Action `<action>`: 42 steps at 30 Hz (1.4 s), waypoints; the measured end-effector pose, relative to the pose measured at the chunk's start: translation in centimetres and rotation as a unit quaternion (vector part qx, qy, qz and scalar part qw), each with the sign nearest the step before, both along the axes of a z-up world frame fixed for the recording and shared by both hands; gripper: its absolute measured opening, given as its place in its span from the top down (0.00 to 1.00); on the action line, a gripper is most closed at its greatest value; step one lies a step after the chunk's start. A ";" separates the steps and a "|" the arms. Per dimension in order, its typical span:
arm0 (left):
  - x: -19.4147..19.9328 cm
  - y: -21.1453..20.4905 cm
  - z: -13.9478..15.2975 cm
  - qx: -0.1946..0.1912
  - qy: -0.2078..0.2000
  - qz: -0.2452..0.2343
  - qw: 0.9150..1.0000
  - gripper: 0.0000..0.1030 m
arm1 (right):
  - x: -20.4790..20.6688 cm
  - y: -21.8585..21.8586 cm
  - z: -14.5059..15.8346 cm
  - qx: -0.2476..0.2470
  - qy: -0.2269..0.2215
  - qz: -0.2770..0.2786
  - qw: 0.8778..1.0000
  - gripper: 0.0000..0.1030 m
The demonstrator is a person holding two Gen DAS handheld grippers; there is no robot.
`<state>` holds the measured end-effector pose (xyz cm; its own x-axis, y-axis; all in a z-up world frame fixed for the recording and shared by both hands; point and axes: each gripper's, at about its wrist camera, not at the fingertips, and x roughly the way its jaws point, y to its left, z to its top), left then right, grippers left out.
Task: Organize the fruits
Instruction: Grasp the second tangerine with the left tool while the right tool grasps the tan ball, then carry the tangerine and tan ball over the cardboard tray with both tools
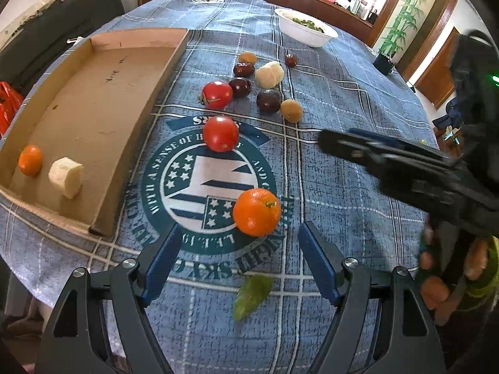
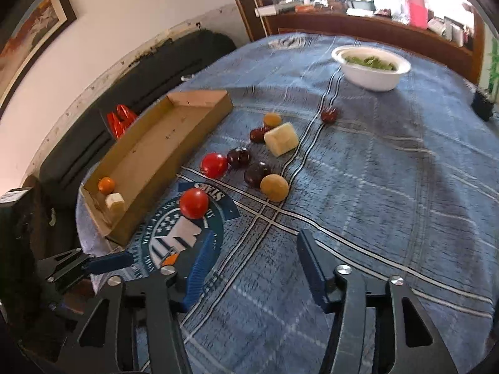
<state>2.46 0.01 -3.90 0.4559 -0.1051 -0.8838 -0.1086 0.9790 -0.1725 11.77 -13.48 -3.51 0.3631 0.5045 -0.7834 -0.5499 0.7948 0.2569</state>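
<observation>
A cardboard tray (image 1: pixel 93 99) lies at the left on the blue tablecloth. It holds a small orange (image 1: pixel 30 160) and a banana piece (image 1: pixel 66 177). My left gripper (image 1: pixel 240 243) is open, just in front of an orange (image 1: pixel 256 212) on the cloth. Two tomatoes (image 1: pixel 220 133), several dark plums (image 1: pixel 268 101), two brown fruits (image 1: pixel 291 111) and another banana piece (image 1: pixel 269 74) lie beyond. My right gripper (image 2: pixel 254 249) is open and empty above the cloth; it shows in the left wrist view (image 1: pixel 336 143). The tray (image 2: pixel 156 155) and the tomato (image 2: pixel 194 202) show in the right wrist view.
A white bowl (image 1: pixel 305 28) with greens stands at the far side of the table. A green leaf (image 1: pixel 251 294) lies on the cloth between my left fingers. A small dark object (image 1: pixel 384 62) sits near the right edge. A dark sofa and red bag (image 2: pixel 120 118) are left of the table.
</observation>
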 end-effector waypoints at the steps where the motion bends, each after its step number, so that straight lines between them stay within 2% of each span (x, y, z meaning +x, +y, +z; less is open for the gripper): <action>1: 0.2 -0.1 0.0 0.000 0.000 -0.001 1.000 0.25 | 0.4 0.3 -0.5 -0.004 0.003 -0.002 1.000 0.47; 7: 1.7 -0.5 -1.0 -0.003 0.000 -0.010 1.000 0.27 | 3.7 1.9 -2.4 -0.012 0.014 -0.013 1.000 0.53; 10: 2.0 -0.8 -2.1 -0.004 0.012 -0.017 1.000 0.41 | 4.6 3.1 -2.9 -0.025 0.009 -0.009 1.000 0.54; 12: 1.7 -0.9 -2.0 0.010 0.003 -0.018 1.000 0.48 | 4.9 3.8 -3.4 -0.042 0.001 -0.007 0.999 0.58; 14: 1.4 -0.8 -1.9 0.010 -0.002 -0.018 1.000 0.62 | 4.6 4.3 -3.4 -0.063 -0.019 -0.007 0.998 0.72; 15: 1.3 -0.6 -1.8 0.000 -0.003 -0.019 1.000 0.67 | 4.5 4.2 -3.4 -0.068 -0.025 -0.008 0.997 0.72; 21: 0.2 0.7 -1.4 -0.004 0.000 -0.006 1.000 0.67 | 3.1 2.5 -2.5 -0.034 -0.008 -0.012 0.999 0.73; 27: -1.0 1.3 -0.6 0.034 -0.001 0.017 0.999 0.67 | 1.2 1.7 -1.5 -0.009 0.002 -0.017 1.000 0.73; 32: -1.2 1.8 0.6 0.062 -0.017 0.031 0.997 0.67 | -0.5 1.8 -1.0 0.002 0.007 -0.011 1.000 0.73; 42: -1.9 2.9 2.3 0.073 -0.042 0.044 0.995 0.67 | -2.8 2.5 0.1 0.011 0.003 -0.001 1.000 0.73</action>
